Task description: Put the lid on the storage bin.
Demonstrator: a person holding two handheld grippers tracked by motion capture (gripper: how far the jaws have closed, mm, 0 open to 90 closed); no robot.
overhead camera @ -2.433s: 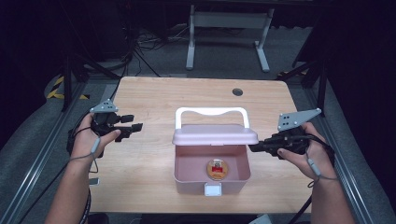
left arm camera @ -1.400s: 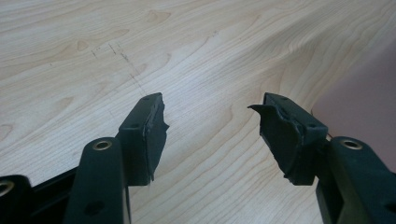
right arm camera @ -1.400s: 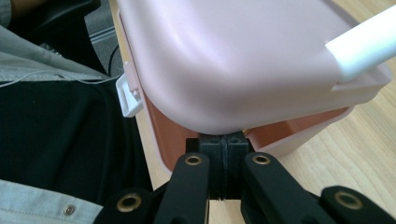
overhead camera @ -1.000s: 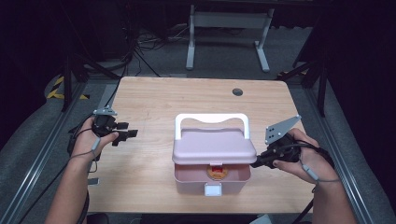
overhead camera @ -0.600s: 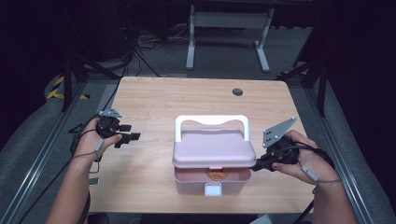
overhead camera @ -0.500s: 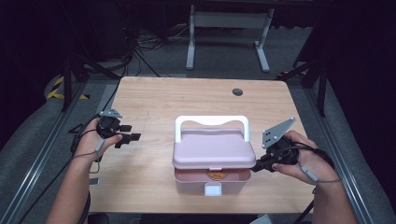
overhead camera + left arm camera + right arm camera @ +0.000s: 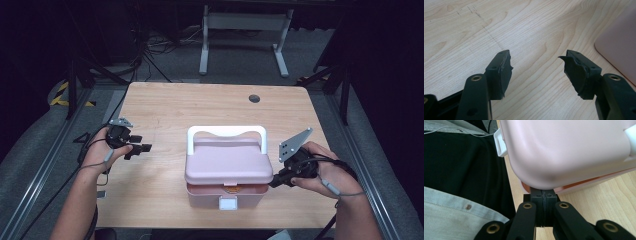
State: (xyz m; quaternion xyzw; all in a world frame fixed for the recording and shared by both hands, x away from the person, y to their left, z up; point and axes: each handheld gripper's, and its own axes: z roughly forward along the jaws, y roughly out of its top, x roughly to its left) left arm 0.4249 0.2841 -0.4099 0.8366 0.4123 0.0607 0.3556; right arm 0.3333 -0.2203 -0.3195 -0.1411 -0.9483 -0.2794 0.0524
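**Pink box lid resting low on clenched right fingers**

A pink box [image 7: 227,187] sits on the wooden table [image 7: 200,105], near the front edge and a little right of centre. Its pink lid [image 7: 229,165] lies almost flat over the base, with a narrow gap along the near side through which something orange shows inside. A white handle [image 7: 226,132] arches over the far part of the lid, and a white latch [image 7: 228,203] hangs on the box's near face.

The right gripper [image 7: 276,181] comes in from the right of the box. Its fingers [image 7: 543,196] are clenched together with nothing between them, their tips tucked under the lid's right near corner and touching its underside.

The left gripper [image 7: 141,147] hangs over bare table well to the left of the box, apart from it. Its fingers [image 7: 501,72] are released and spread wide, holding nothing, with only wood grain between them and the lid's edge at the right of the left gripper view.
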